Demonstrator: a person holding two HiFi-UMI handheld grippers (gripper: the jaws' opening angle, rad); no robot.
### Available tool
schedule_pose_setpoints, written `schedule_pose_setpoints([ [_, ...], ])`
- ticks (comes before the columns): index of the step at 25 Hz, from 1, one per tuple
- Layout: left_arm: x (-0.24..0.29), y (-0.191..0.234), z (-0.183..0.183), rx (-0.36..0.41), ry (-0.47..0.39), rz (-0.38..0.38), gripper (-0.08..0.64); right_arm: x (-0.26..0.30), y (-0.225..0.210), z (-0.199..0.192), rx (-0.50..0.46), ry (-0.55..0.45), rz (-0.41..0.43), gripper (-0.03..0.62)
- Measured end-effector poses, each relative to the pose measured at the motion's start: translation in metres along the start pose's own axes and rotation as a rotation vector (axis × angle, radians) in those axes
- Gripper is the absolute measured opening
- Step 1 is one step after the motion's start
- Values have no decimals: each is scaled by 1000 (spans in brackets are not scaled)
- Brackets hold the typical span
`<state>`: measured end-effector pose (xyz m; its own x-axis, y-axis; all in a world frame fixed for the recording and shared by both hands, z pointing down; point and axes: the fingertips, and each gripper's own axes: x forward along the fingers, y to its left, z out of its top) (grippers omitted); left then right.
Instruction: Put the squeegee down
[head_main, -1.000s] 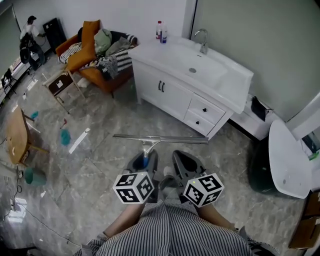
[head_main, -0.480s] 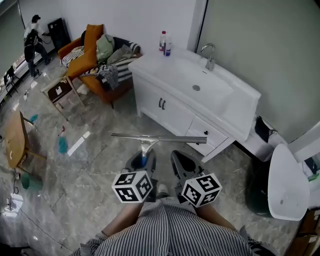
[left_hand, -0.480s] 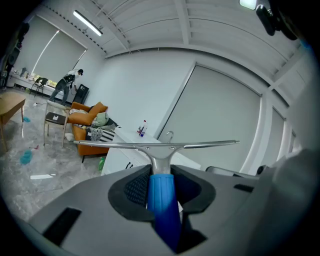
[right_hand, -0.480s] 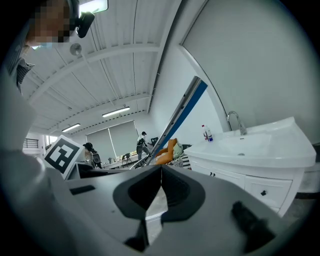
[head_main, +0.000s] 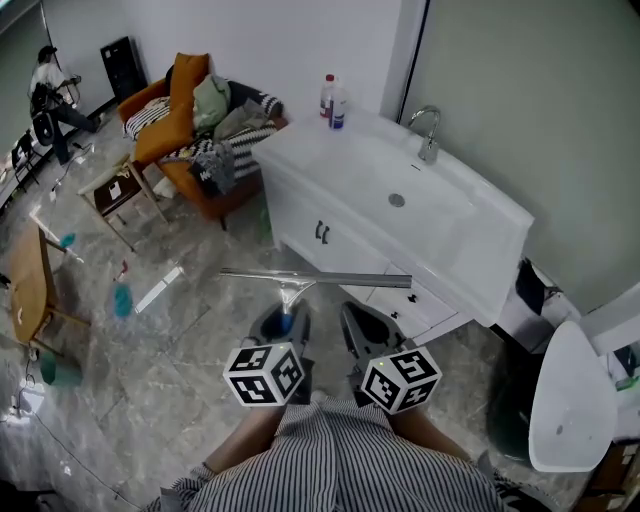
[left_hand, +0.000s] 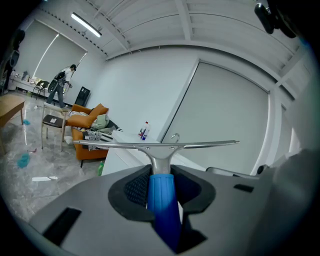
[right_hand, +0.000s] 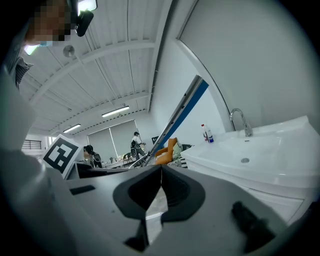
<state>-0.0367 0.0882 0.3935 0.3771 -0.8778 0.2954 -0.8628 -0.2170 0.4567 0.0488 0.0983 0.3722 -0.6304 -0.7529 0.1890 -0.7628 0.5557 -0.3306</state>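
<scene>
You're gripping the squeegee (head_main: 315, 278) by its blue handle with your left gripper (head_main: 285, 320), jaws clamping it from both sides (the blade's sitting level and crosswise, up off the floor (head_main: 150, 380)). It's hovering just short of the front edge of the white sink cabinet (head_main: 345, 245). Your right gripper (head_main: 362, 328) is riding alongside, its 2 jaws pressing together on nothing.

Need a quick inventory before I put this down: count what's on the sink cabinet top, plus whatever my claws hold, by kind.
Bottles: 2
Tap: 1
Squeegee: 1
Total: 4
</scene>
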Motion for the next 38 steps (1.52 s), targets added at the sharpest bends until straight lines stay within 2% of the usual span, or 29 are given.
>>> schedule_pose_setpoints([
  [9,29,12,-3,-32,22,48,115,18,-26,-6,32,37,14,16],
  [21,82,18,10,-15,62,24,115,52,-63,8,57,26,-27,17],
  [32,151,43,44,6,94,-19,115,121,-97,30,65,24,-63,17],
  [38,196,69,79,4,107,-41,115,173,-115,50,56,21,-90,16],
])
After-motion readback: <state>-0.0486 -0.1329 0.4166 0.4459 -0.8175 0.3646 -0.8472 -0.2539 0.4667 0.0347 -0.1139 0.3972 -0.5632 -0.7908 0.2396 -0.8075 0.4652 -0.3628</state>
